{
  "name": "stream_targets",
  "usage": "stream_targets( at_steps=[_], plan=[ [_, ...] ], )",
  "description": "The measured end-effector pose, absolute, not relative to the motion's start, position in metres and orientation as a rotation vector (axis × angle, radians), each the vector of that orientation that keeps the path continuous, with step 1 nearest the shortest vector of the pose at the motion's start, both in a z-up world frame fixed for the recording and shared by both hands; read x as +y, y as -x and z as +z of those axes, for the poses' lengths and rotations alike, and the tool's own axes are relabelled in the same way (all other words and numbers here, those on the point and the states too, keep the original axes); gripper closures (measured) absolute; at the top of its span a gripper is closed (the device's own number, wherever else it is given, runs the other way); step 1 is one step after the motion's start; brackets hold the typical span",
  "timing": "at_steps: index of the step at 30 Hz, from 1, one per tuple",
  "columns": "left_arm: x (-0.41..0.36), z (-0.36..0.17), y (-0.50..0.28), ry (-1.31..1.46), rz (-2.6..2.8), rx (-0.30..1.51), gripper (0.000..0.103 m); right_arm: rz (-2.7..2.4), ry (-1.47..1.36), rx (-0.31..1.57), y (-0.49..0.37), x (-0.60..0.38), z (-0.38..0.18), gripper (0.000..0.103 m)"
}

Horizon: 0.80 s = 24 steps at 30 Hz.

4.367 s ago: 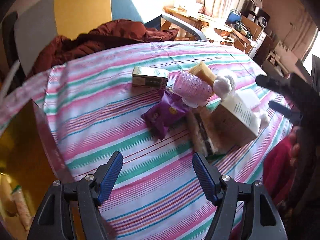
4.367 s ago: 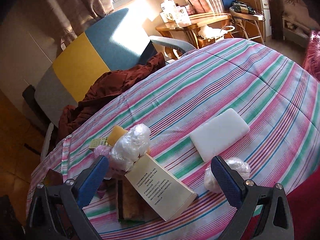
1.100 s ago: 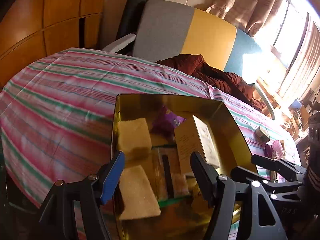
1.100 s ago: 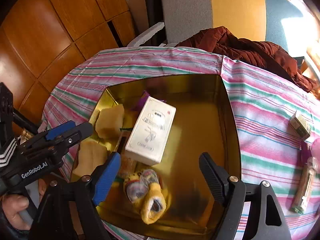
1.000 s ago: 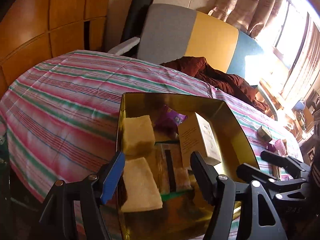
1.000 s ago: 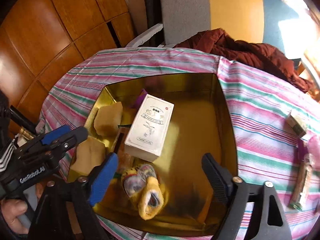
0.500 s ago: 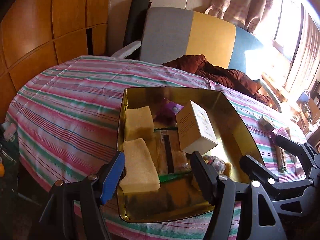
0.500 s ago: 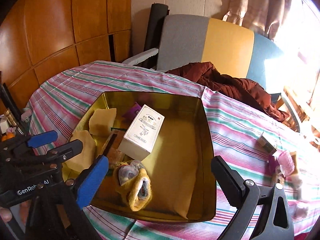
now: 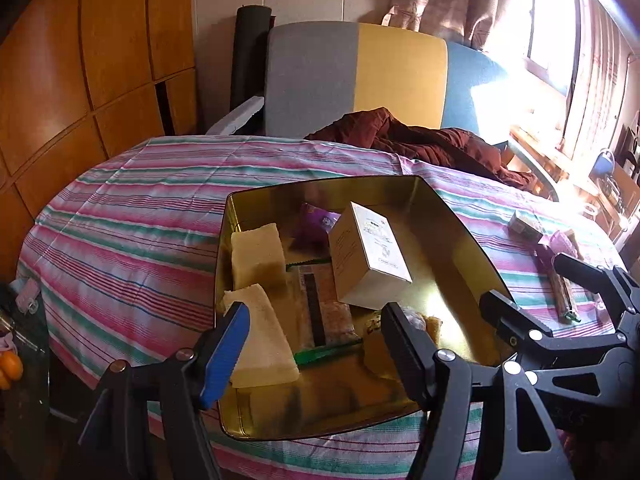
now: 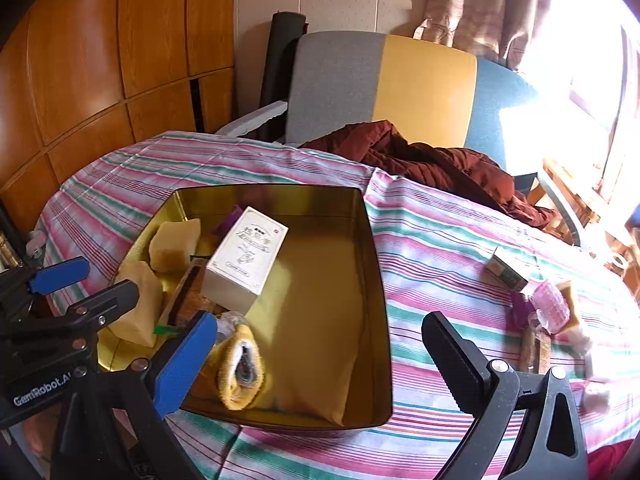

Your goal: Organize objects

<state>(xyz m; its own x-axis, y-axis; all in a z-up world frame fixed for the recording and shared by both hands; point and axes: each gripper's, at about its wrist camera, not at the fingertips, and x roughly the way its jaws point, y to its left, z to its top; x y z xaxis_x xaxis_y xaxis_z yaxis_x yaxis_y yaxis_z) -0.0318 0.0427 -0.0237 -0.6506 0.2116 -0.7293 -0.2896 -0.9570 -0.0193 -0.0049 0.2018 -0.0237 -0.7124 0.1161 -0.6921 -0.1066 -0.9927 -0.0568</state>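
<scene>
Left gripper (image 9: 316,332) open, empty, hovering over near edge of gold tin (image 9: 460,224) on striped worktop (image 9: 132,240). Tin holds white box (image 9: 370,256) tilted, two yellow sponges (image 9: 258,254), purple packet (image 9: 316,220). Right gripper (image 9: 532,292) at right, jaws apart.

Both handheld tools are showing black plastic frames with open triangular cut-outs and small silver screw heads at the joints. The left gripper (image 9: 314,334) is wearing a bright blue pad on its left finger, while the right finger is showing a black ribbed face. The right gripper (image 10: 320,354) is carrying the same pairing: a blue pad (image 10: 184,364) and a ribbed black finger. White lettering reading "GenRobot.AI" (image 10: 42,394) is running along the left tool's body.
</scene>
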Motion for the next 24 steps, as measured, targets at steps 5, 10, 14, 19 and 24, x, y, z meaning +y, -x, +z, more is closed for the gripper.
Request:
stream_targets(
  at_steps=[5, 10, 14, 19, 24],
  plan=[
    [0.047, -0.022, 0.029, 1.134, 2.619, 0.160, 0.034, 2.794, 1.120, -0.018, 0.002, 0.207, -0.025, 0.000],
    [0.052, -0.023, 0.026, 1.131, 2.609, 0.192, 0.034, 2.773, 1.089, -0.025, -0.001, 0.213, -0.026, 0.000],
    [0.058, -0.022, 0.024, 1.118, 2.605, 0.222, 0.034, 2.751, 1.094, -0.018, -0.004, 0.221, -0.029, 0.000],
    [0.064, -0.022, 0.022, 1.117, 2.594, 0.250, 0.034, 2.746, 1.105, 0.012, -0.008, 0.230, -0.032, 0.000],
    [0.070, -0.023, 0.019, 1.116, 2.585, 0.276, 0.034, 2.743, 1.101, 0.028, -0.011, 0.238, -0.034, 0.000]
  ],
)
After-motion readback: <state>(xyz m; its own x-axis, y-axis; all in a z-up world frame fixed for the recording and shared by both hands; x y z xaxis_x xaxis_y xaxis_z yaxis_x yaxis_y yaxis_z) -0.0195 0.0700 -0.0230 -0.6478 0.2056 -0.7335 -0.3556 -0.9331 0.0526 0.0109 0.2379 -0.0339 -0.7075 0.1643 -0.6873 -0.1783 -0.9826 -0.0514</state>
